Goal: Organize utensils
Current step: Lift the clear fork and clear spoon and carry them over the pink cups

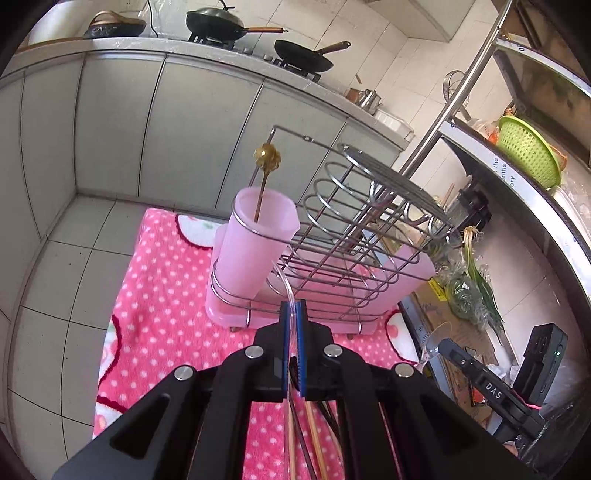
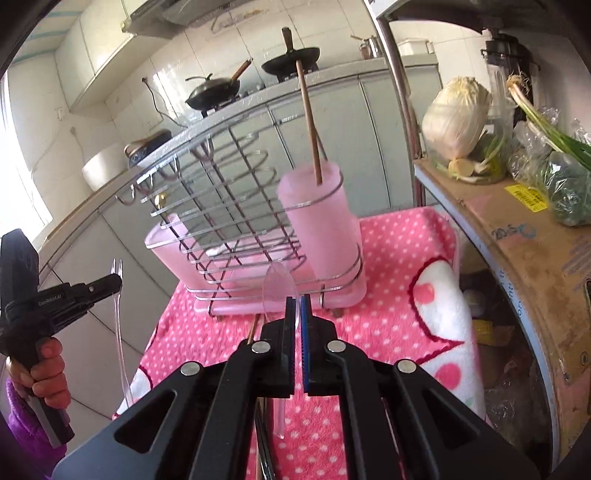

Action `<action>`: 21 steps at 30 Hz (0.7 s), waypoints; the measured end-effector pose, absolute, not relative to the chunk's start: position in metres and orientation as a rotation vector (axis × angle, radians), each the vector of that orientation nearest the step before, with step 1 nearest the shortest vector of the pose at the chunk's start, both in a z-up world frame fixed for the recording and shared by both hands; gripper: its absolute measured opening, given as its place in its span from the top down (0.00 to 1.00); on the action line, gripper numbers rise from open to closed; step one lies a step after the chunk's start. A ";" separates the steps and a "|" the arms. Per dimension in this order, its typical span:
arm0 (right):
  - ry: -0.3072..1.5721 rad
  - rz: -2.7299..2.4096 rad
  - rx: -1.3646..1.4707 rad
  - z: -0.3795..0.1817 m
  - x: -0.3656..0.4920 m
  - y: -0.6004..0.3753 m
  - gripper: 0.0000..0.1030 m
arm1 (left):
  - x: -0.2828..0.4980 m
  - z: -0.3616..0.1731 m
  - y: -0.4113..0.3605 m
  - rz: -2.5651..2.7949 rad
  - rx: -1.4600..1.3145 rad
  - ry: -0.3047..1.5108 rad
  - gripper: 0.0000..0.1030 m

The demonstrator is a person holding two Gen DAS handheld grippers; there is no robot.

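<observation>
A wire utensil rack (image 1: 343, 236) with pink cups stands on a pink dotted towel (image 1: 166, 288). One pink cup (image 1: 255, 236) holds a gold spoon (image 1: 265, 166). In the right wrist view the other pink cup (image 2: 321, 221) holds a brown chopstick (image 2: 308, 107). My left gripper (image 1: 293, 306) is shut on a clear plastic fork (image 1: 286, 284), also seen in the right wrist view (image 2: 117, 317). My right gripper (image 2: 297, 302) is shut on a clear plastic spoon (image 2: 275, 288). Both hover just before the rack.
Several chopsticks (image 1: 310, 435) lie on the towel under my left gripper. A metal shelf at the right holds cardboard (image 2: 517, 229), a cabbage (image 2: 456, 114) and greens (image 1: 476, 284). Grey cabinets and a counter with woks (image 1: 218, 24) stand behind.
</observation>
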State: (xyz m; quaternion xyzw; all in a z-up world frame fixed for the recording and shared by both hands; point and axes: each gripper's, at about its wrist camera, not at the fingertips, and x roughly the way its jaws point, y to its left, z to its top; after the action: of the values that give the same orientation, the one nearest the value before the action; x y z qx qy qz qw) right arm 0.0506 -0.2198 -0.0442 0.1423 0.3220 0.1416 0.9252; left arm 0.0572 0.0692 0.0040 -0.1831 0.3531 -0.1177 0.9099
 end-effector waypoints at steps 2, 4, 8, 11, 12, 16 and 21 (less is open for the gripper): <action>0.638 0.281 0.291 -0.039 0.047 -0.223 0.97 | 0.056 0.008 0.069 -0.240 -0.372 0.706 0.97; 0.622 0.276 0.297 -0.032 0.046 -0.225 0.97 | 0.055 0.013 0.070 -0.234 -0.374 0.691 0.97; 0.578 0.265 0.284 -0.016 0.043 -0.228 0.97 | 0.052 0.023 0.074 -0.227 -0.379 0.655 0.97; 0.544 0.261 0.273 0.000 0.042 -0.231 0.97 | 0.051 0.033 0.075 -0.224 -0.378 0.634 0.97; 0.528 0.257 0.268 0.006 0.042 -0.232 0.97 | 0.052 0.036 0.076 -0.220 -0.373 0.624 0.97; 0.476 0.255 0.259 0.029 0.046 -0.236 0.97 | 0.053 0.056 0.079 -0.214 -0.368 0.566 0.97; 0.391 0.246 0.240 0.065 0.055 -0.239 0.97 | 0.061 0.087 0.084 -0.199 -0.359 0.472 0.97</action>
State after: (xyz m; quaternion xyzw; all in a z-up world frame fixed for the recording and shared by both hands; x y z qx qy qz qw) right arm 0.0554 -0.2393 0.0654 0.1187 0.1932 0.1218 0.9663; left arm 0.0611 0.0837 0.0870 -0.1765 0.2321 -0.0980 0.9515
